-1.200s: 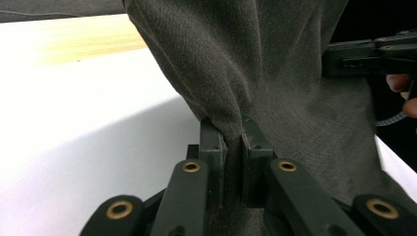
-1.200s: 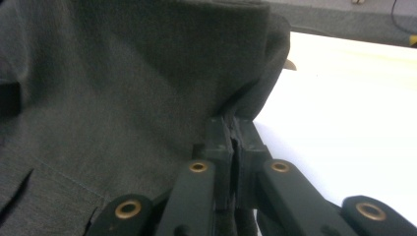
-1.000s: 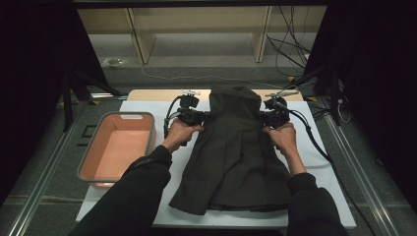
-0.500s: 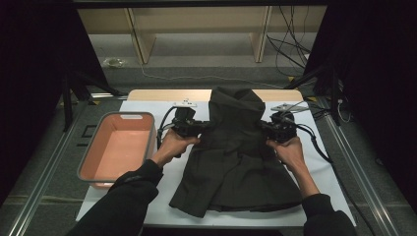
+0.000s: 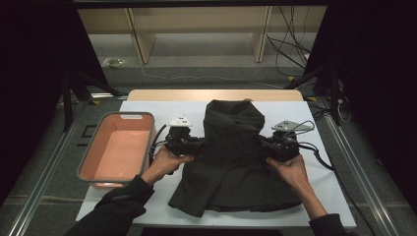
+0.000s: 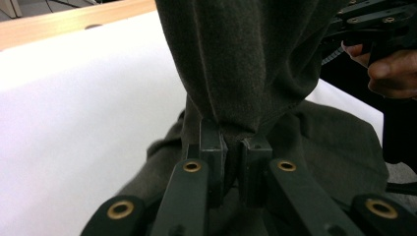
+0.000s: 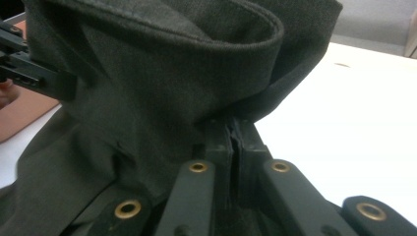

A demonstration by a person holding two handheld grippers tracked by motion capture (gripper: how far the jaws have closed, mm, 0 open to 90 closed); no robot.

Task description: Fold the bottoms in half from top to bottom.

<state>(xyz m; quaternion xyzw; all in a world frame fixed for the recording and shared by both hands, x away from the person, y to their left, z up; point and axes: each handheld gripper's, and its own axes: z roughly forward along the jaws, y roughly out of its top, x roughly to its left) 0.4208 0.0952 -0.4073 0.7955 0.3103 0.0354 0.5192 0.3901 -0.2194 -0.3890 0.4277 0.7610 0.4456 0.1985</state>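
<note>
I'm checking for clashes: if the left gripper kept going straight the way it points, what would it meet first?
The left gripper is already shut on the dark garment, so more cloth comes first; beyond it, probably the right gripper.

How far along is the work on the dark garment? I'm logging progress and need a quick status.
Done: the dark garment lies on the white table, its far part doubled back toward the person. In hand: the left gripper and right gripper each pinch a side of that fold. Left: probably more folding; the pink bin holds nothing.
</note>
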